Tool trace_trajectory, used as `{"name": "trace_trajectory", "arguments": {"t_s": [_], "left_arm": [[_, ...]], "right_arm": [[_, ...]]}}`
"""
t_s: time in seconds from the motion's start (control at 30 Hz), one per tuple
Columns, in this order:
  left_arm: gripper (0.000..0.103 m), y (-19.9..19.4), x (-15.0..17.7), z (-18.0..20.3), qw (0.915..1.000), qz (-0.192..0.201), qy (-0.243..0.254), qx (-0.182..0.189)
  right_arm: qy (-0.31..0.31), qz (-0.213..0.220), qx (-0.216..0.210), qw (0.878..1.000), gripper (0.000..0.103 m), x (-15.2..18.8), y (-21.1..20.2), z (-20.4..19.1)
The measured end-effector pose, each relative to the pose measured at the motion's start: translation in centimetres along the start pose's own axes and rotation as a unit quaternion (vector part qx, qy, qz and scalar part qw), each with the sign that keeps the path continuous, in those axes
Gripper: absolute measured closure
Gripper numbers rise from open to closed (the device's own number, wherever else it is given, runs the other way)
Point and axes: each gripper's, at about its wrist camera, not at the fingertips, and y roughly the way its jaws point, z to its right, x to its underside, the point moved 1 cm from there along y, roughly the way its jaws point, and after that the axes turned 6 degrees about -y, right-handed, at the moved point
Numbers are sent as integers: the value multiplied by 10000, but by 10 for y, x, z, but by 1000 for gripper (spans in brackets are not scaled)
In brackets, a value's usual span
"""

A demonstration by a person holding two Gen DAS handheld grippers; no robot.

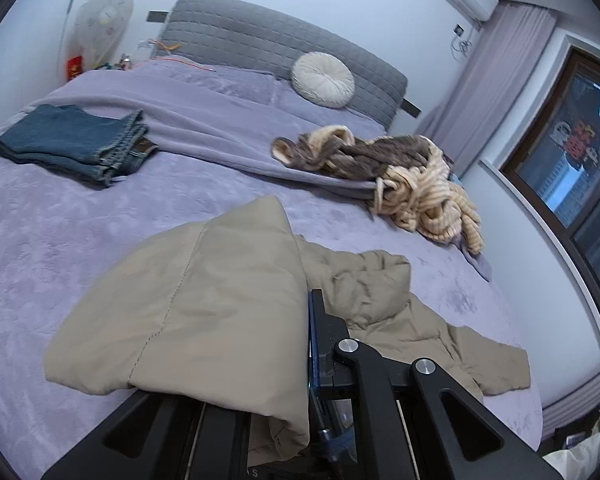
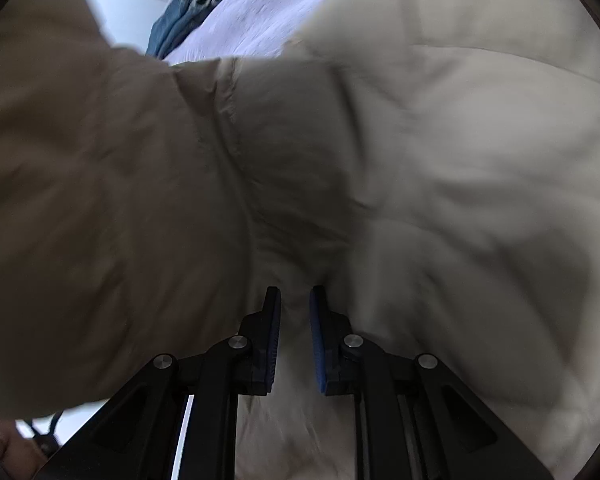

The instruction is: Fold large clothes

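Note:
A beige padded jacket (image 1: 219,300) lies partly spread on the purple bed (image 1: 79,240). One fold of it is lifted and draped over my left gripper (image 1: 302,308), which is shut on the fabric. Only the blue-padded finger (image 1: 315,340) shows; the other is hidden under the cloth. In the right wrist view the jacket (image 2: 420,140) fills nearly the whole picture, blurred. My right gripper (image 2: 295,292) is shut on a bunched ridge of it, with the cloth pinched between both pads.
Folded blue jeans (image 1: 75,142) lie at the bed's far left. A crumpled brown and cream striped garment (image 1: 400,172) lies near the right edge. A round cushion (image 1: 322,79) leans on the grey headboard (image 1: 259,36). A window (image 1: 572,140) is on the right.

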Motion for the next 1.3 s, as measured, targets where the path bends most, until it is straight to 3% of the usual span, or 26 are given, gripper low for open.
{"name": "trace_trajectory", "arguments": {"t_s": [0.1, 0.23, 0.33, 0.43, 0.47, 0.53, 0.57, 0.6, 0.73, 0.83, 0.87, 0.9, 0.97, 1.03, 1.07, 1.13, 1.27, 1.3], "left_arm": [[94, 37, 16, 37, 9984, -359, 424, 51], [94, 98, 56, 79, 9888, -944, 1128, -243], [94, 140, 95, 94, 9734, -1448, 1655, -642], [94, 163, 131, 94, 9564, -1776, 2080, -1022], [89, 167, 140, 93, 9519, -1853, 2164, -1132], [41, 166, 150, 91, 9501, -1960, 2162, -1100], [9, 162, 152, 90, 9533, -1925, 2095, -1019], [2, 154, 153, 91, 9569, -1770, 2076, -997], [2, 133, 153, 92, 9557, -1702, 2127, -1112], [2, 99, 131, 77, 9691, -1496, 1733, -918], [2, 83, 122, 67, 9744, -1354, 1547, -905], [2, 68, 114, 56, 9785, -1219, 1357, -957], [2, 42, 98, 26, 9836, -1000, 942, -1173], [2, 25, 84, -10, 9845, -888, 428, -1448], [3, 17, 79, -33, 9828, -834, 125, -1641], [3, 12, 74, -68, 9773, -805, -307, -1937], [28, 21, 73, -117, 9691, -920, -888, -2108], [37, 28, 72, -124, 9685, -957, -950, -2094]], "right_arm": [[156, 490, 303, 9982, 86, 16, -53, 27], [438, 1164, 1035, 9868, 86, 42, -128, 75], [707, 1386, 1427, 9775, 86, 61, -163, 105], [979, 1441, 1548, 9725, 86, 77, -178, 127], [1066, 1454, 1524, 9717, 86, 81, -180, 132], [1208, 1501, 1454, 9704, 86, 84, -181, 137], [1247, 1517, 1427, 9701, 86, 78, -181, 140], [1261, 1528, 1416, 9699, 86, 76, -182, 142], [1186, 1493, 1504, 9701, 76, 63, -188, 137], [919, 1528, 1683, 9695, 56, 64, -197, 125], [768, 1564, 1771, 9687, 42, 61, -199, 116], [556, 1600, 1879, 9675, 25, 55, -198, 104], [-14, 1713, 2143, 9616, 13, 47, -198, 78], [-879, 1757, 2455, 9493, 12, 34, -186, 39], [-1274, 1680, 2632, 9414, 7, 27, -176, 21], [-2062, 1471, 3036, 9185, 3, 18, -148, -11], [-3118, 1166, 3621, 8707, 3, 12, -98, -50], [-3273, 1160, 3743, 8598, 3, 25, -96, -50]]}}
